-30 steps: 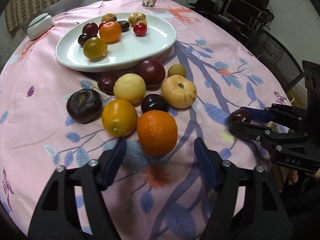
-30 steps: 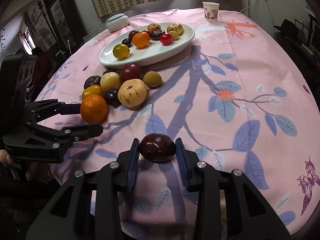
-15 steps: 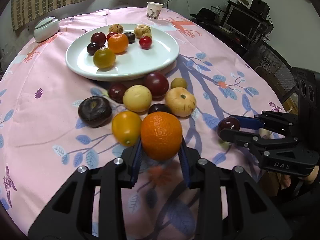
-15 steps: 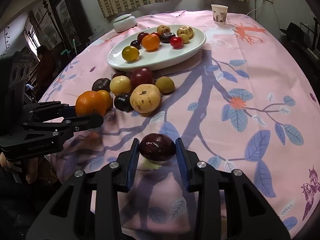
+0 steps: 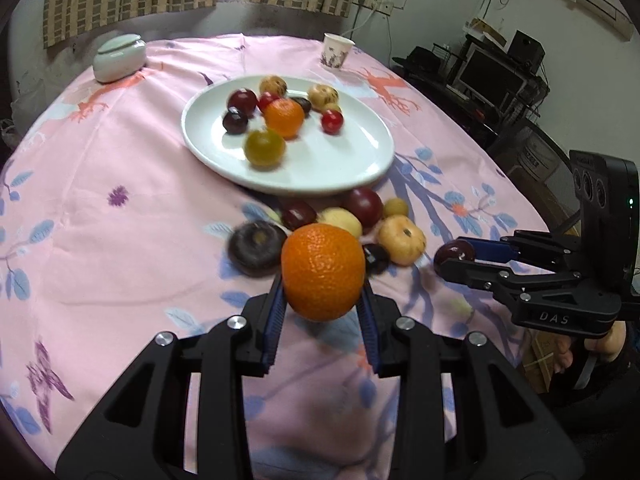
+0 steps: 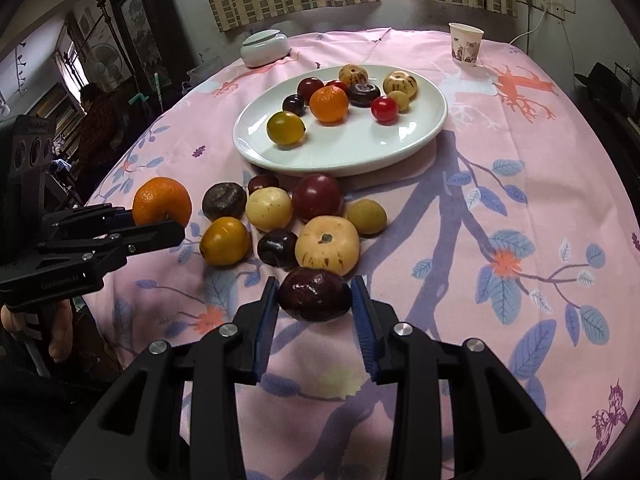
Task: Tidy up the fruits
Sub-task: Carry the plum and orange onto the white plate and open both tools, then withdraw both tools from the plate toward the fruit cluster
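Observation:
My left gripper is shut on a big orange and holds it above the pink cloth; the same orange shows at the left of the right wrist view. My right gripper is shut on a dark purple plum, also lifted; that plum peeks out between its fingers at the right of the left wrist view. A white oval plate farther back carries several fruits. Several loose fruits, among them a cream round one and a yellow-orange one, lie in front of the plate.
A round table under a pink flowered cloth fills both views. A paper cup and a pale lidded jar stand at the far edge. A person sits beyond the table's left side. Shelves with electronics stand to the right.
My left gripper closed on the orange and lifted it off the cloth toward the plate. My right gripper, still holding the plum, also rose and moved forward.

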`<state>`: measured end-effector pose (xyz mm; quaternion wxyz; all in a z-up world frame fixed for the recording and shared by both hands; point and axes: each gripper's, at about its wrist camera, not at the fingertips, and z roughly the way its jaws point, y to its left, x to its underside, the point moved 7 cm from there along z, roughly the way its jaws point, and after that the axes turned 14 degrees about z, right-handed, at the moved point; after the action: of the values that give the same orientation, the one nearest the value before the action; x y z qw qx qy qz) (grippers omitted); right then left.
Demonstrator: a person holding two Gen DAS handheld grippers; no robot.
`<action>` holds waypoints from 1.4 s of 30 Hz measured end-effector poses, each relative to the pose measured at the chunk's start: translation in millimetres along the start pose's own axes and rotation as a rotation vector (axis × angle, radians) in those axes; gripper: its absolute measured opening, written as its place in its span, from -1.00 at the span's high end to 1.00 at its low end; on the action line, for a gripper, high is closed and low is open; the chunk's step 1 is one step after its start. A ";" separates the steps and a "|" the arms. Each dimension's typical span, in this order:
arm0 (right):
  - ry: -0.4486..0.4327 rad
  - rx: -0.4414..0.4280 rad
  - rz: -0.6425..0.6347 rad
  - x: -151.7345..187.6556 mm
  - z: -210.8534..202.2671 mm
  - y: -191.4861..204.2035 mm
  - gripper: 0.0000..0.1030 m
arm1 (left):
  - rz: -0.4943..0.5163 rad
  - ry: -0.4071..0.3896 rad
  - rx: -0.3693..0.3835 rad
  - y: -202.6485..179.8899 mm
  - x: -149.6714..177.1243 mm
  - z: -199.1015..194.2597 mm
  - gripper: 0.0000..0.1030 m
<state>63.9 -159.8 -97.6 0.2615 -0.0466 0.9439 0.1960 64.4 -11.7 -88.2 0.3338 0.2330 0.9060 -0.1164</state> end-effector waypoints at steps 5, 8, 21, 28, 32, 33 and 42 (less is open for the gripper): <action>-0.036 -0.006 -0.045 -44.9 1.8 10.8 0.28 | 0.001 -0.023 -0.072 40.0 -41.1 1.1 0.34; -0.040 -0.050 -0.024 -83.8 10.1 15.7 0.28 | -0.026 -0.019 -0.096 67.9 -72.5 14.4 0.33; -0.033 0.074 -0.003 -187.5 99.8 1.2 0.29 | -0.032 0.092 -0.089 108.4 -120.2 98.0 0.33; -0.024 0.077 0.015 -193.8 110.6 -1.3 0.25 | -0.040 0.101 -0.114 115.7 -121.9 106.6 -0.10; -0.107 0.100 0.007 -200.7 91.0 0.9 -0.51 | -0.036 0.008 -0.154 115.3 -133.0 76.3 -0.61; -0.136 0.101 -0.006 -202.6 82.1 3.6 -0.52 | -0.037 -0.003 -0.158 114.9 -135.2 68.3 -0.63; -0.235 0.082 -0.055 -164.1 -5.7 13.0 -0.90 | -0.033 -0.141 -0.188 81.2 -111.0 -21.2 -0.83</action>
<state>199.6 -152.5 -4.7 0.3772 -0.0382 0.9124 0.1540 167.5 28.0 -3.6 0.4152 0.1771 0.8908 -0.0527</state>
